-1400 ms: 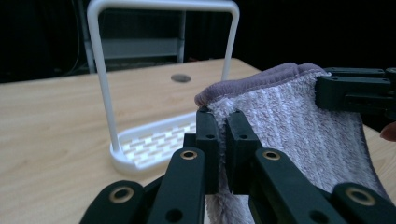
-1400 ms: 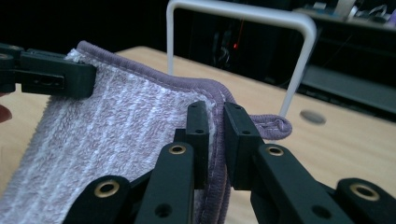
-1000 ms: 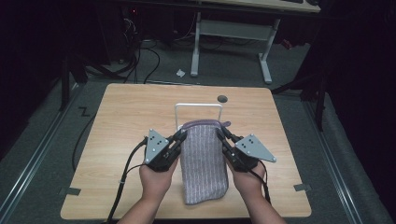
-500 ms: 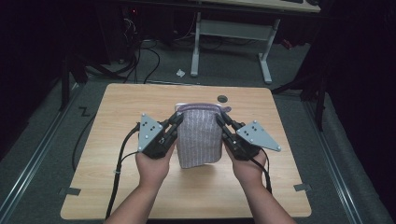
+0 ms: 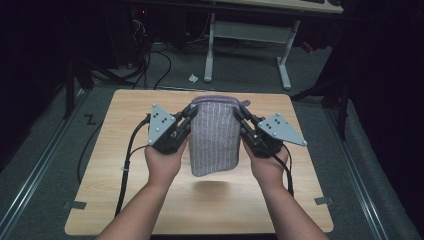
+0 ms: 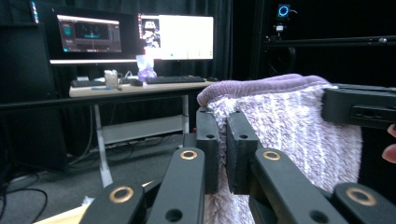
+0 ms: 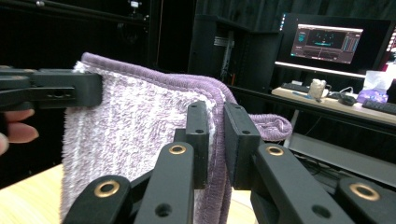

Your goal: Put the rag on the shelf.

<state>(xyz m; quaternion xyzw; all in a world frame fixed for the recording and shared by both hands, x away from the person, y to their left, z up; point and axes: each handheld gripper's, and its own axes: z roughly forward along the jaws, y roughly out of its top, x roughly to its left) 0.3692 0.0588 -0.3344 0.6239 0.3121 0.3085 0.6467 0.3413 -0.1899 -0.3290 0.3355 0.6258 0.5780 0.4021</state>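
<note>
A purple and white striped towel (image 5: 216, 135) hangs folded above the wooden table (image 5: 120, 165), held up by its two top corners. My left gripper (image 5: 190, 111) is shut on the towel's top left corner, and in the left gripper view the gripper (image 6: 222, 140) pinches the towel (image 6: 289, 130) edge. My right gripper (image 5: 239, 111) is shut on the top right corner; in the right gripper view it (image 7: 215, 135) clamps the towel (image 7: 135, 126) hem. The towel's lower end hangs free just above the table.
Beyond the table's far edge stands a white desk frame (image 5: 247, 35) over cables on the floor. Monitors (image 6: 135, 30) and a keyboard sit on a desk in the background. Tape marks (image 5: 75, 204) lie near the table's front corners.
Both grippers have lifted the towel off the table and carried it up and away from the person. It lay flat a second ago and now hangs upright.
</note>
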